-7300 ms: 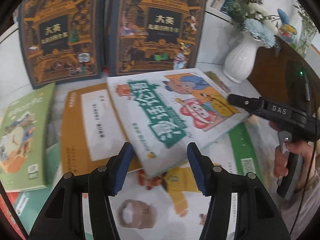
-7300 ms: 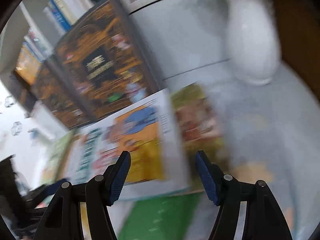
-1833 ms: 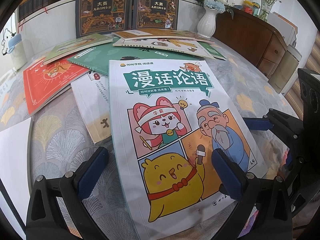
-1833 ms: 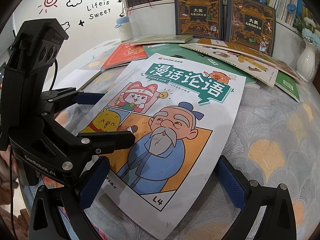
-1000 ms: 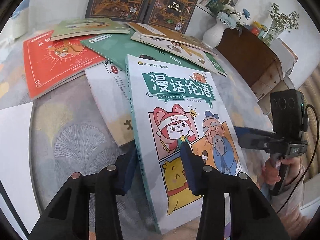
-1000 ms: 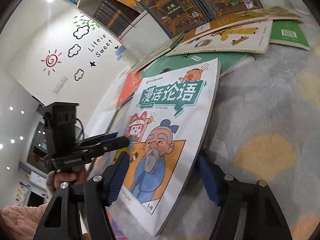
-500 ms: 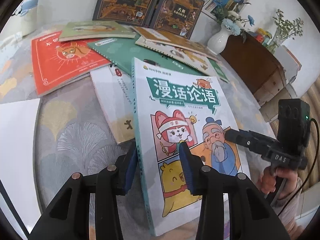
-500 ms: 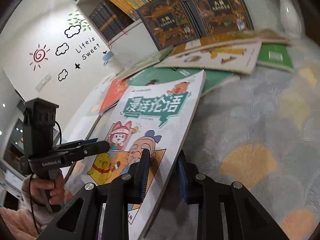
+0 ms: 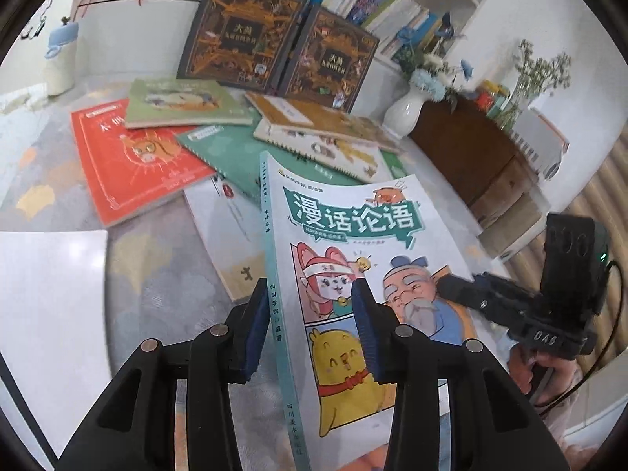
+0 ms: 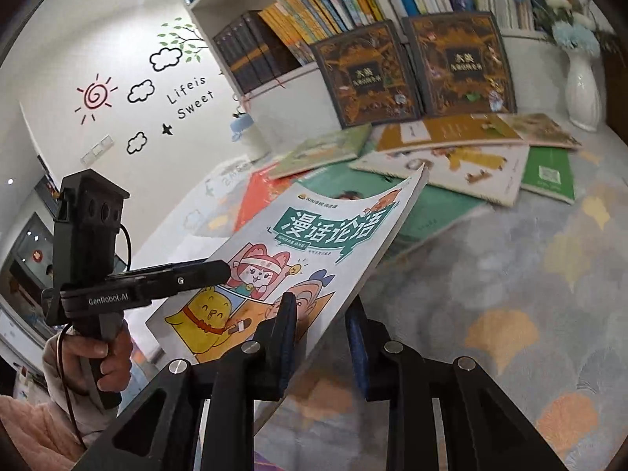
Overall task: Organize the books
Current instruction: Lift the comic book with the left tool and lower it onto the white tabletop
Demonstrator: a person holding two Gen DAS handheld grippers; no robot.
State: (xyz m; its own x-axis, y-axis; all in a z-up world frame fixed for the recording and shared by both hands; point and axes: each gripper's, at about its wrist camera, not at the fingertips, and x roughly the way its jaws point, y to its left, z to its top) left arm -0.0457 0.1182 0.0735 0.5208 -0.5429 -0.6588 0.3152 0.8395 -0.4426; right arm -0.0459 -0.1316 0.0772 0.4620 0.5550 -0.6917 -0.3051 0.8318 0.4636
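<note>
A white cartoon book with a teal title banner (image 9: 353,235) is held up off the table, tilted, between both grippers. My left gripper (image 9: 310,322) is shut on its spine edge. My right gripper (image 10: 320,333) is shut on its opposite long edge; the book (image 10: 314,235) bends slightly there. Each gripper shows in the other's view: the right gripper (image 9: 463,294) and the left gripper (image 10: 212,271). Several flat books lie spread on the table behind: a red one (image 9: 129,161), green ones (image 9: 184,102), an orange one (image 10: 451,129).
Two dark ornate books (image 9: 243,35) (image 9: 333,59) lean upright against the shelf wall at the back. A white vase with flowers (image 9: 404,114) stands at the back right beside a wooden cabinet (image 9: 471,157). White sheet (image 9: 47,294) lies at left. Shelves of books stand above.
Both grippers closed on the cartoon book's two long edges and lifted it off the table; it now tilts upward, higher than half a second ago.
</note>
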